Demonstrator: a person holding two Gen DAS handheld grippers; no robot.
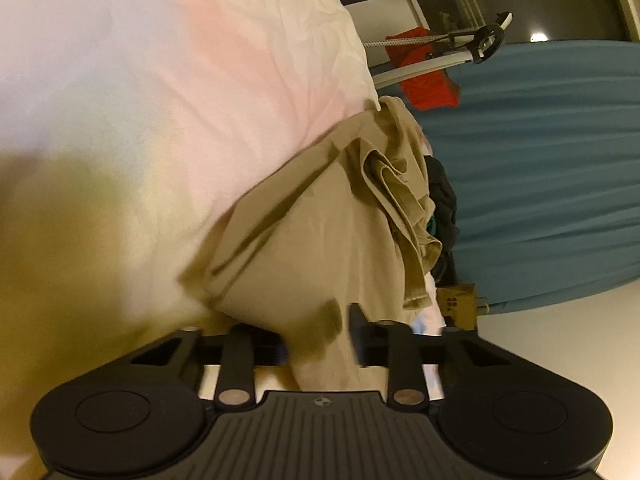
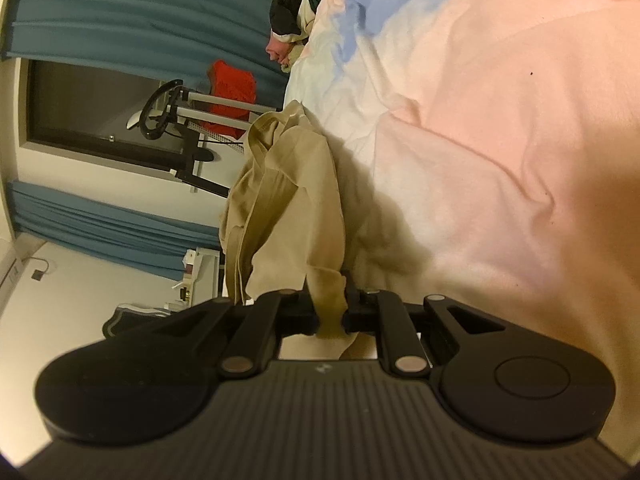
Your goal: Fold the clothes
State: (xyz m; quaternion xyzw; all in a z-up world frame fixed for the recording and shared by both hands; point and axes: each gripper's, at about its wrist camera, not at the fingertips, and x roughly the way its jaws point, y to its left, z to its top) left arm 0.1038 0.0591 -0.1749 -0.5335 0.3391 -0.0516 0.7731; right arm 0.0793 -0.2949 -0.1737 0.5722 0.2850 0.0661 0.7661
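Note:
A tan garment (image 1: 300, 240) lies crumpled on a pastel pink and white bedcover (image 1: 160, 80). Its bunched folds sit at the bed's edge. My left gripper (image 1: 318, 340) is open, its fingers spread wide, and a stretch of the tan cloth runs through the gap between them. In the right wrist view the same tan garment (image 2: 288, 208) hangs in a lifted ridge over the bedcover (image 2: 480, 120). My right gripper (image 2: 332, 316) is shut on a narrow fold of it, which is pinched between the pads.
Dark clothes (image 1: 442, 200) are piled at the bed's edge beyond the garment. Blue curtains (image 1: 540, 160) hang behind. A metal rack (image 2: 180, 116) carrying a red cloth (image 2: 232, 92) stands by a dark window. A cardboard box (image 1: 460, 300) sits near the curtain.

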